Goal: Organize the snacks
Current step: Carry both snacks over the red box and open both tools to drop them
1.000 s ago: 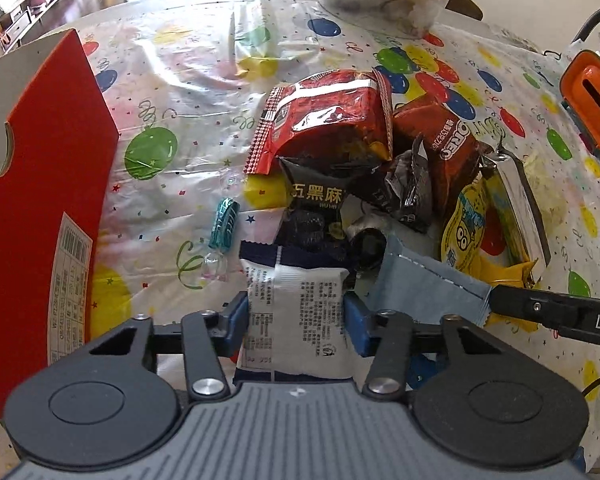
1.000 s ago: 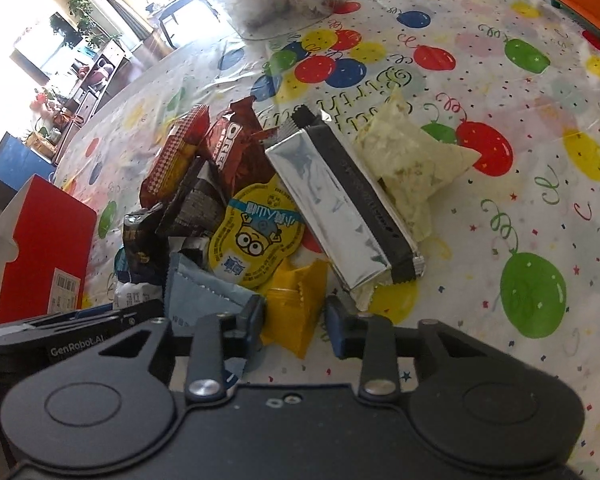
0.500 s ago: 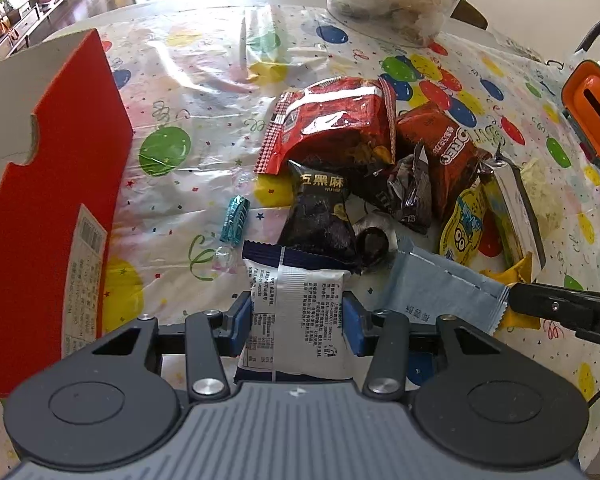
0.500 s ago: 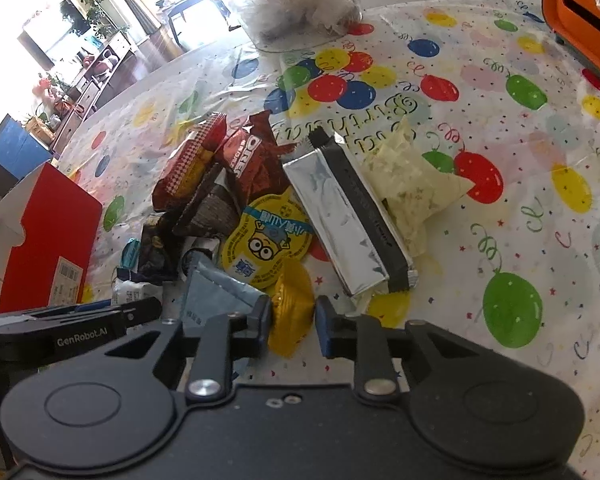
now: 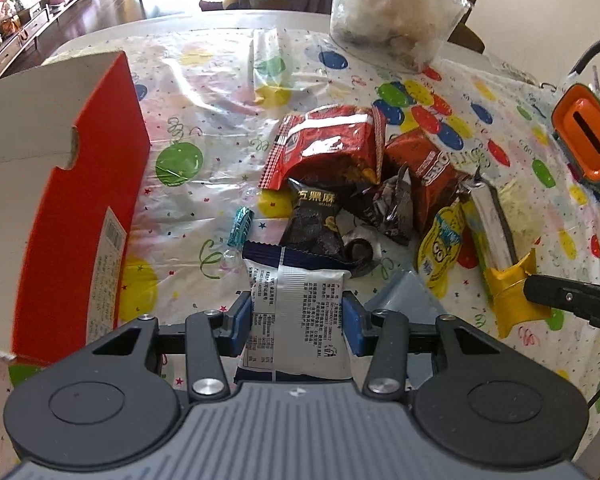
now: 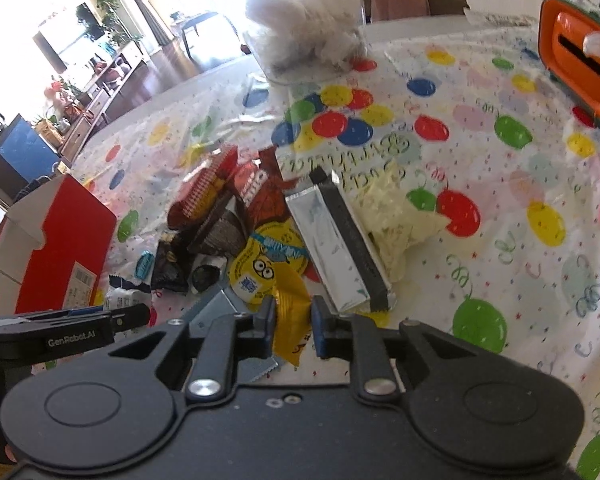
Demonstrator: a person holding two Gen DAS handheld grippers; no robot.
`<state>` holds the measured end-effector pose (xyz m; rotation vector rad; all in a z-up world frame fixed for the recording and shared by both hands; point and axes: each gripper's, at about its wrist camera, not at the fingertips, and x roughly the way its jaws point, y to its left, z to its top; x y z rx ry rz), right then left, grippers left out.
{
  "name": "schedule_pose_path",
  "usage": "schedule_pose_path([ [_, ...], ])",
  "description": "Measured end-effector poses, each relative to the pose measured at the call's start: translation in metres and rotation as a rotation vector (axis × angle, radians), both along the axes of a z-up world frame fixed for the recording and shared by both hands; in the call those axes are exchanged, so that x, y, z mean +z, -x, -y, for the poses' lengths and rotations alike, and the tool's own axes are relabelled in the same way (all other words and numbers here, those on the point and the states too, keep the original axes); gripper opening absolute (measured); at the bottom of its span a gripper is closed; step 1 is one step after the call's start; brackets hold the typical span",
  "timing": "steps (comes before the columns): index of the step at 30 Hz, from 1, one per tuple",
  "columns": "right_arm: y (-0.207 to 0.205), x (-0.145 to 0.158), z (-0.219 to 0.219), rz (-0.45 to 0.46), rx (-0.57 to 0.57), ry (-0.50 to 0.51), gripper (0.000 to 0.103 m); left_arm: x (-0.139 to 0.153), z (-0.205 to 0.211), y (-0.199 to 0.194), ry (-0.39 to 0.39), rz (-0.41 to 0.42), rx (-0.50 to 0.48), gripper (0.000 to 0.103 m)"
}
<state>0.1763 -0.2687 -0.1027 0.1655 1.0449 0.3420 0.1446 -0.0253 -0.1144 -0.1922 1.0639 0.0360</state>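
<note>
Left tool [image 5: 296, 316] is clamped on a white snack packet [image 5: 298, 312] w/ a dark blue edge, packet sticking straight out between the blue pads. Right tool [image 6: 293, 320] is pinched on a yellow wrapper [image 6: 290, 320], same deal. Rest of the snack pile [image 5: 360, 192] sits on the counter [image 5: 220, 80] just ahead of both tools, btw them. Red box [image 5: 80, 200] stands open off to the left tool's left, near it. Grey packet [image 5: 404, 300] lies right beside the left tool's right finger.

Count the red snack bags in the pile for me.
2: a red bag at the pile's far side, and a red Oreo bag just right of it. Others may be hidden underneath.
</note>
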Motion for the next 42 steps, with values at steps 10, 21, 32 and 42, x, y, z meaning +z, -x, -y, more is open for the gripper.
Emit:
schedule_pose_path([
  [10,0.003,0.036,-0.011,0.065,0.091,-0.037,0.017,0.051,-0.011,0.020,0.006,0.051,0.045,0.045],
  [21,0.011,0.082,-0.097,0.165,0.235,-0.089,0.017,0.110,-0.085,0.042,-0.020,0.139,0.098,0.045],
  [32,0.023,0.089,-0.227,0.230,0.396,-0.079,0.017,0.114,-0.191,0.048,-0.093,0.142,0.156,0.046],
  [42,0.025,0.056,-0.321,0.188,0.505,-0.002,0.017,0.077,-0.264,0.028,-0.128,0.045,0.152,0.046],
])
